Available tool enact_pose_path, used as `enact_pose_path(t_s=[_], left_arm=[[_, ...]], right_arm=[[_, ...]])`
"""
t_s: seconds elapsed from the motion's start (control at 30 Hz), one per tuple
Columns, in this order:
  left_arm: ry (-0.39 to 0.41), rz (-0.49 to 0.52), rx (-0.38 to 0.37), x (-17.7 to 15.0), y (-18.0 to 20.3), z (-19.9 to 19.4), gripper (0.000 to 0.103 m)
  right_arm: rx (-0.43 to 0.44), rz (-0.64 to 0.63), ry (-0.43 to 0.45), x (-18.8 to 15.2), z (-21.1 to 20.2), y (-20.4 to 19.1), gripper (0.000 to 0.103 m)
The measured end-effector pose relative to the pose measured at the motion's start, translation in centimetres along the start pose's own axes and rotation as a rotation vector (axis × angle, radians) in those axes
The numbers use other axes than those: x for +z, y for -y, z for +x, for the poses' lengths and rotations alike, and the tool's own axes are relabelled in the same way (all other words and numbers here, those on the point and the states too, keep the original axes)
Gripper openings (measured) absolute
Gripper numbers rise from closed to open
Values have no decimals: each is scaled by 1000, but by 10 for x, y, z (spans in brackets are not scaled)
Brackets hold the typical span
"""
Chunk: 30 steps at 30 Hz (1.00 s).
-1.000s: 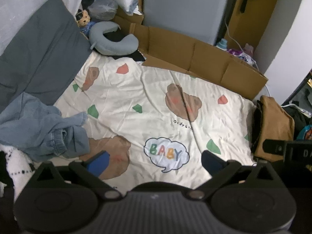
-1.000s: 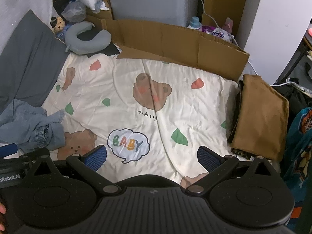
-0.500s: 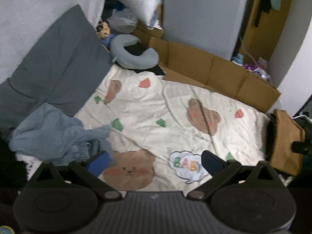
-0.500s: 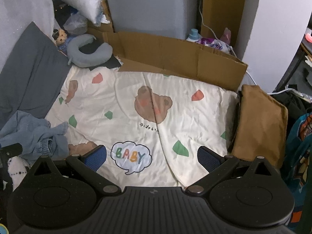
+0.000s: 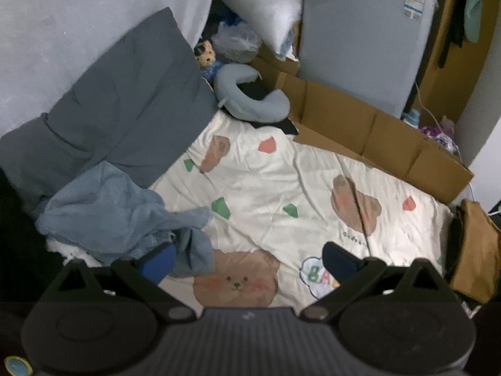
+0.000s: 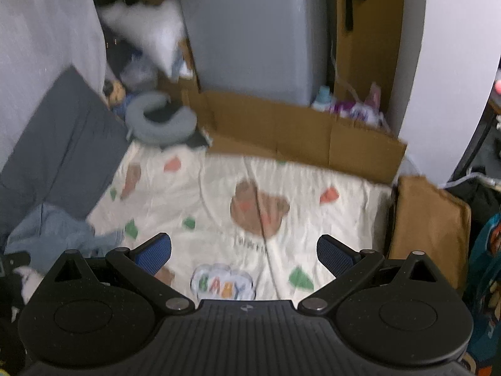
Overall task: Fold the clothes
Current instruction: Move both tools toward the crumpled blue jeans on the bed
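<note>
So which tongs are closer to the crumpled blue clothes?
Left. The left tongs have one finger right at the blue clothes. The right tongs sit farther off, the clothes beyond their left finger.

Left gripper (image 5: pixel 249 258) hangs in the air, jaws spread wide, blue pads (image 5: pixel 156 261) empty. Right gripper (image 6: pixel 244 255) is level alongside, jaws just as wide, nothing between its pads (image 6: pixel 335 255). Both point forward and down.
</note>
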<state>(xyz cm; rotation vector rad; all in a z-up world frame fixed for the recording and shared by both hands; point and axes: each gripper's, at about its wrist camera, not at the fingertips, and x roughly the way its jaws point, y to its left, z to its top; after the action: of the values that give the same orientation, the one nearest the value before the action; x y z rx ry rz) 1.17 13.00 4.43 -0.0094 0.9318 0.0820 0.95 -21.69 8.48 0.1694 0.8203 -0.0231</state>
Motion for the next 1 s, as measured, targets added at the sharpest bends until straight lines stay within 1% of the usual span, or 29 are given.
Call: enact_pose_path(t_s=[0.1, 0.2, 0.27, 0.4, 0.53, 0.57, 0.63, 0.7, 0.8, 0.9, 1.0], left_arm=[[-21, 36, 32, 0, -2, 5, 101], [-28, 51, 46, -1, -7, 7, 101], [-29, 50, 49, -3, -11, 8, 101], [-26, 6, 35, -2, -25, 7, 101], [-14, 16, 65, -1, -33, 8, 101], [-14, 17, 65, 0, -36, 10, 101], [-15, 14, 63, 0, -41, 12, 97], [-18, -1, 53, 1, -46, 14, 96], [-12, 9, 65, 1, -49, 19, 96], [5, 12, 46, 0, -53, 23, 96], [20, -13, 36, -2, -60, 30, 96]], right_arm=[[14, -1, 33, 3, -1, 0, 102], [26, -6, 61, 4, -2, -2, 102], [33, -9, 60, 4, -1, -4, 102], [47, -15, 60, 3, 2, -8, 102], [60, -21, 59, 2, 6, -13, 102], [62, -24, 58, 3, 8, -14, 102], [67, -29, 55, 4, 12, -17, 102], [71, -35, 52, 6, 17, -19, 102], [79, -42, 45, 8, 23, -23, 102], [92, -48, 28, 10, 32, -26, 102], [96, -59, 36, 14, 40, -29, 102]])
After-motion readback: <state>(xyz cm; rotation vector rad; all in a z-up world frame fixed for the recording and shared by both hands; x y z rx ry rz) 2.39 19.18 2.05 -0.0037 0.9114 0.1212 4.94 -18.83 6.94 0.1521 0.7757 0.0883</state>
